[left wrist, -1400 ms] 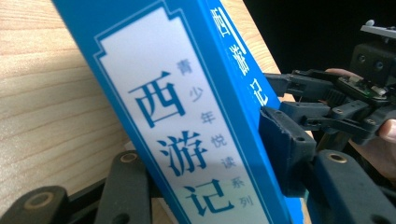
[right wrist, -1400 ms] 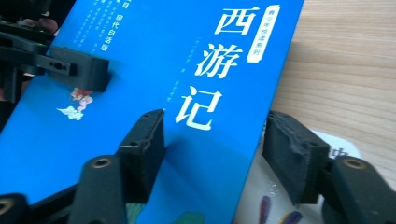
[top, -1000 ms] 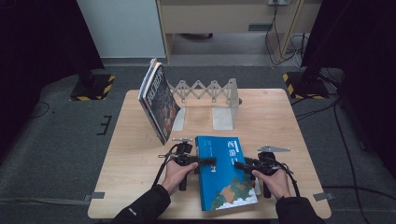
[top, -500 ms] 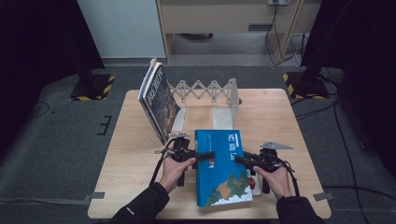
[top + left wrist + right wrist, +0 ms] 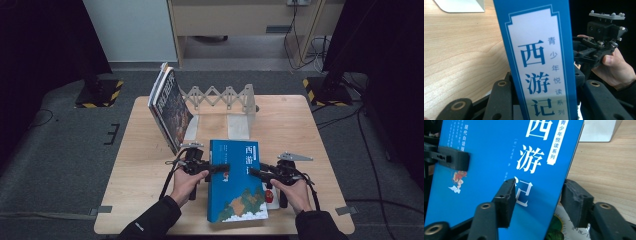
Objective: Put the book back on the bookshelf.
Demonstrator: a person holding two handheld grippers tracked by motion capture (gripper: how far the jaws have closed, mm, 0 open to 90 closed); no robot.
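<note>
1. The blue book (image 5: 235,182) sat at the near middle of the table (image 5: 310,125), its far end raised and held between the two grippers, its near end low by the table's front edge.
2. The left gripper (image 5: 212,168) came in level from the book's left side; in the left gripper view its two black jaws stood on either side of the book's spine (image 5: 541,62), clamped against it. Its jaws had just been closing, with the book between them.
3. The right gripper (image 5: 256,173) reached in level from the right edge. In the right gripper view one finger (image 5: 505,200) lay on the front cover and the other sat behind the edge, apart from it, so I could not tell whether it truly pinched. Its jaws had just been opening, with the book's edge between them.
4. Both hands, the left hand (image 5: 186,184) and the right hand (image 5: 295,192), gripped their handles with forearms entering from the near edge.
5. Beyond the fingers stood a folding book rack (image 5: 225,97) with two leaning books (image 5: 169,107).
6. Under the book's right edge, just beside the right fingers, lay another printed cover (image 5: 564,230).
</note>
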